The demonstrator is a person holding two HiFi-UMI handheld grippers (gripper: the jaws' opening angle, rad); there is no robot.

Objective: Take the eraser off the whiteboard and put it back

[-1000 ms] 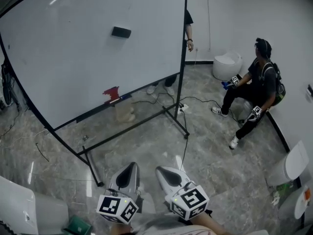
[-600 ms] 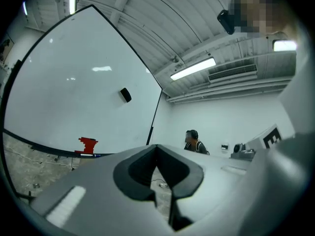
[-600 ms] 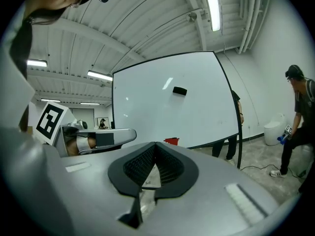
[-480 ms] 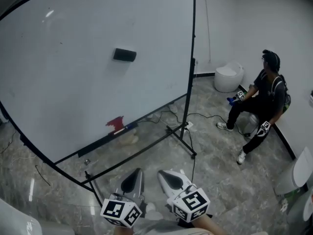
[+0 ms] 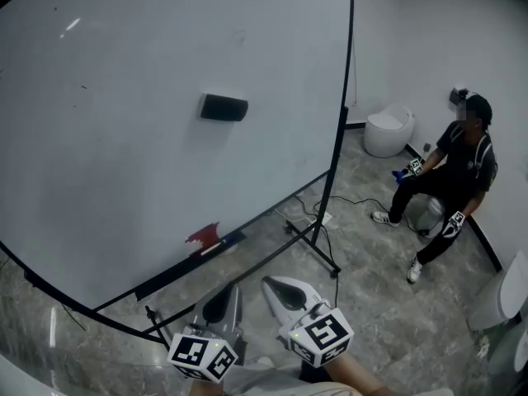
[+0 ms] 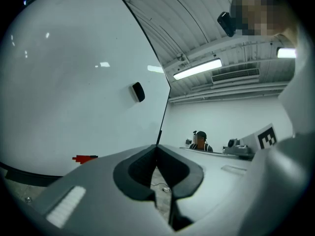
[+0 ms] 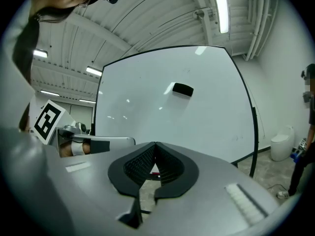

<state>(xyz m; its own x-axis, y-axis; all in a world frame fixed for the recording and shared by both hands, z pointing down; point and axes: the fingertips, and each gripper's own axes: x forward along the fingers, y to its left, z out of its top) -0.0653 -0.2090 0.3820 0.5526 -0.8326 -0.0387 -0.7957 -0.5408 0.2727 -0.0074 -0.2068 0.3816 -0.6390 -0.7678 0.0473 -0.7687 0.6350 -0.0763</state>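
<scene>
On the left, the whiteboard [image 5: 99, 155] stands on its frame with the eraser [image 5: 223, 107] clinging high on its face, likely by a magnet, so we judge we must reach up for it. Our left gripper [image 5: 224, 299] and right gripper [image 5: 279, 291] point level at the board, well short of it, jaws pressed together on nothing. A seated person [image 5: 458, 180] is far right.

Whiteboard [image 5: 124, 180] upright on black stand [image 5: 331, 172], straight ahead of both jaws. Black eraser [image 5: 223, 107] stuck to board face, up ahead of jaws. Red item [image 5: 204, 238] on lower ledge. Stand feet on marble floor [image 5: 371, 304].
</scene>
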